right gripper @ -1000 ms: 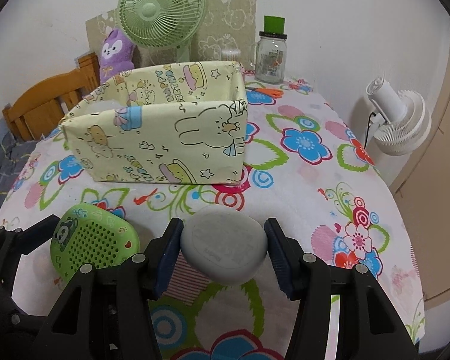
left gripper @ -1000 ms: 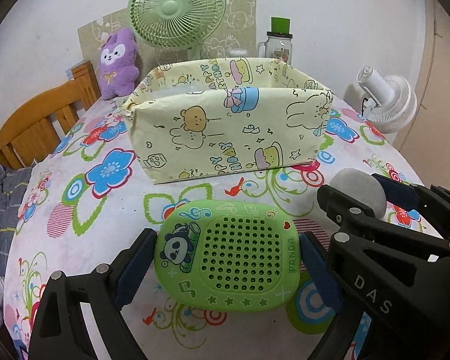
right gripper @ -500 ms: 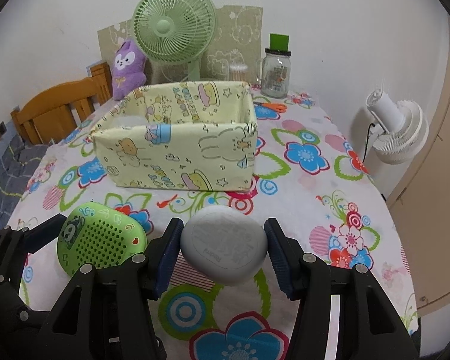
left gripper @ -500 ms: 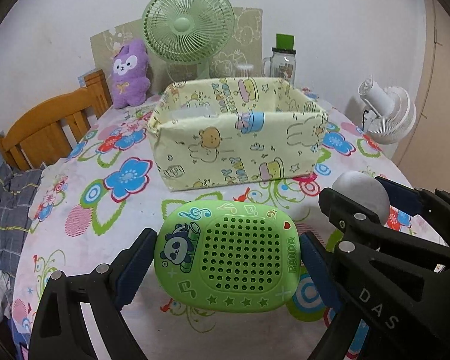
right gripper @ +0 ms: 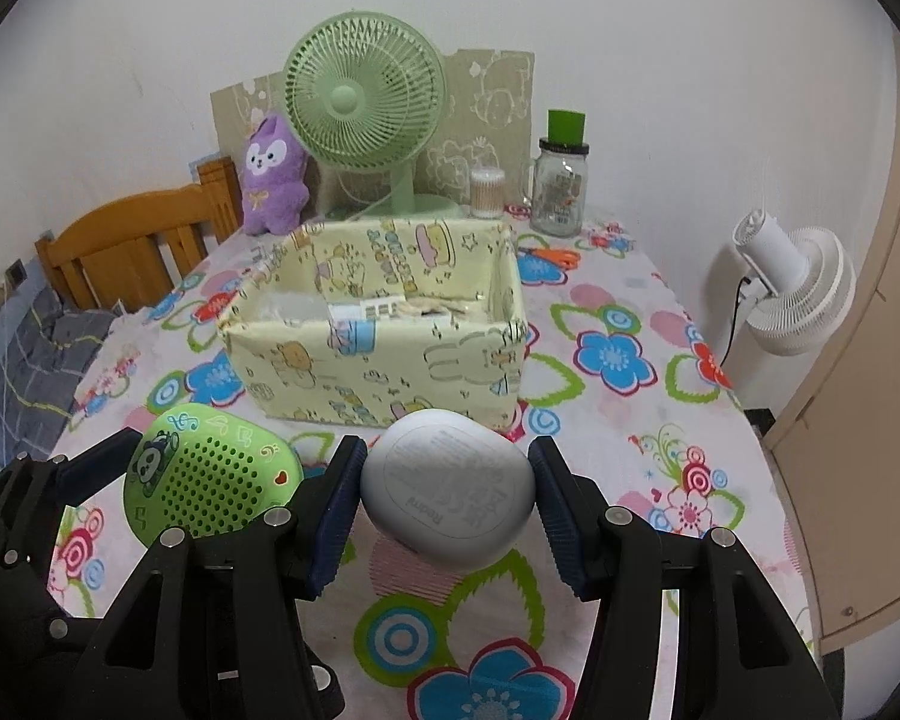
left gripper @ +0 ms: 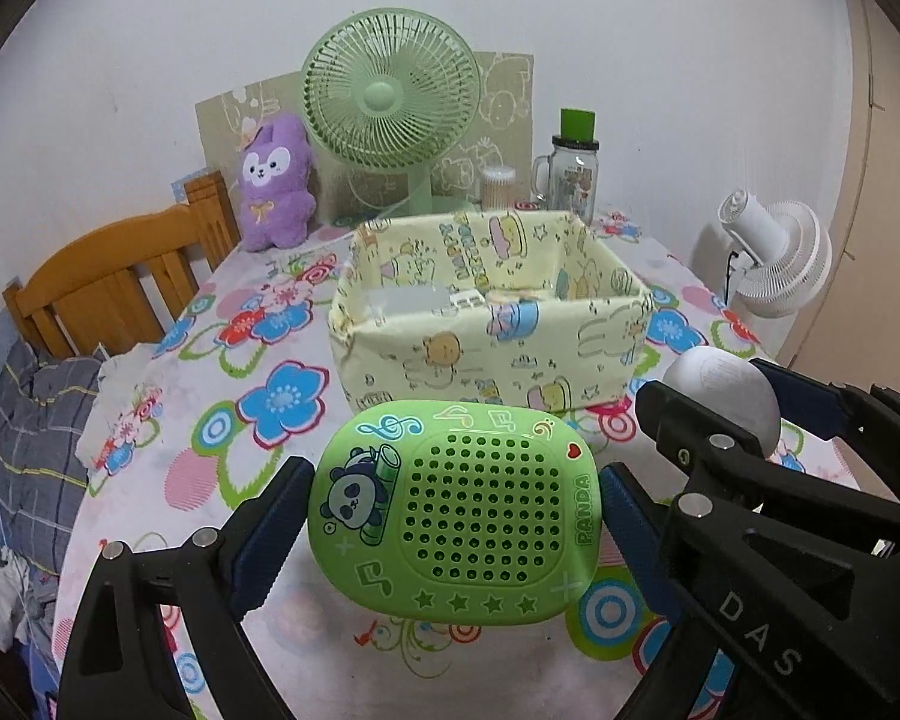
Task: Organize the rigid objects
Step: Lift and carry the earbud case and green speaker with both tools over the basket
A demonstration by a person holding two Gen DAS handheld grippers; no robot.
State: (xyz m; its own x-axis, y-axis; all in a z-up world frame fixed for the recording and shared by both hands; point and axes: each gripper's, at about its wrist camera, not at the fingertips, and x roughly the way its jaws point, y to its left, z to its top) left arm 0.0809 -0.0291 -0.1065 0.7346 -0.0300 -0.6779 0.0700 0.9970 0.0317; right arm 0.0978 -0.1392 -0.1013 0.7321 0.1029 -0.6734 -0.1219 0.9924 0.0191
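My left gripper (left gripper: pixel 453 516) is shut on a green panda case (left gripper: pixel 453 510) with a perforated face and holds it above the table. My right gripper (right gripper: pixel 447 501) is shut on a grey-white oval case (right gripper: pixel 450 495), also held in the air. Each shows in the other view: the green case (right gripper: pixel 210 480) at the left, the grey case (left gripper: pixel 723 399) at the right. The yellow cartoon-print box (left gripper: pixel 492 312) (right gripper: pixel 384 330) stands open on the table ahead, with a few flat items on its floor.
The floral tablecloth (right gripper: pixel 618 360) covers the table. At the back stand a green fan (right gripper: pixel 366 108), a purple plush (right gripper: pixel 270 174), a glass jar (right gripper: pixel 561 186) and a cotton-swab pot (right gripper: pixel 487 192). A wooden chair (left gripper: pixel 120 276) is left, a white fan (right gripper: pixel 798 294) right.
Both grippers have risen with their cases and tipped so the inside of the box now shows. The box looks farther and lower in both views.
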